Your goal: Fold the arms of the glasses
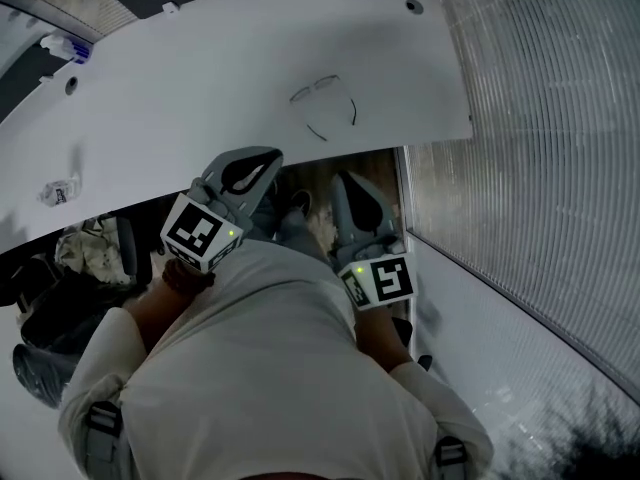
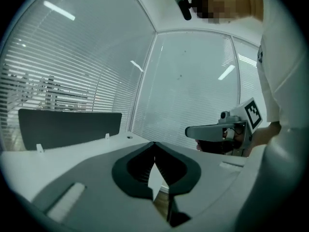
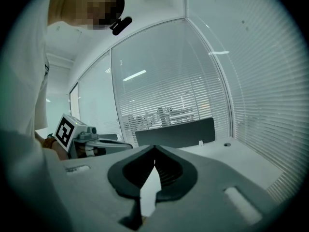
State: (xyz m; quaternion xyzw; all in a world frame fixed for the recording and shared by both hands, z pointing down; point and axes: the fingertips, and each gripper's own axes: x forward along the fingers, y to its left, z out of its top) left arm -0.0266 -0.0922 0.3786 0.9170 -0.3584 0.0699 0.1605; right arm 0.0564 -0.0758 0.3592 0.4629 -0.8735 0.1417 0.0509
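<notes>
A pair of thin-framed glasses (image 1: 322, 108) lies on the white table (image 1: 200, 88), arms unfolded and pointing toward me. Both grippers hang below the table's near edge, close to my body and apart from the glasses. My left gripper (image 1: 266, 158) is shut with nothing in it; its jaws meet in the left gripper view (image 2: 154, 145). My right gripper (image 1: 352, 182) is shut and empty too, jaws meeting in the right gripper view (image 3: 154, 150). Each gripper view shows the other gripper alongside: the right gripper (image 2: 227, 128) and the left gripper (image 3: 82, 140). Neither gripper view shows the glasses.
A small clear object (image 1: 60, 191) rests at the table's left and a blue-and-white item (image 1: 68, 46) at its far left corner. Blinds (image 1: 540, 118) cover the glass wall on the right. A dark panel (image 3: 176, 132) stands behind the table. A chair with bags (image 1: 85, 258) sits lower left.
</notes>
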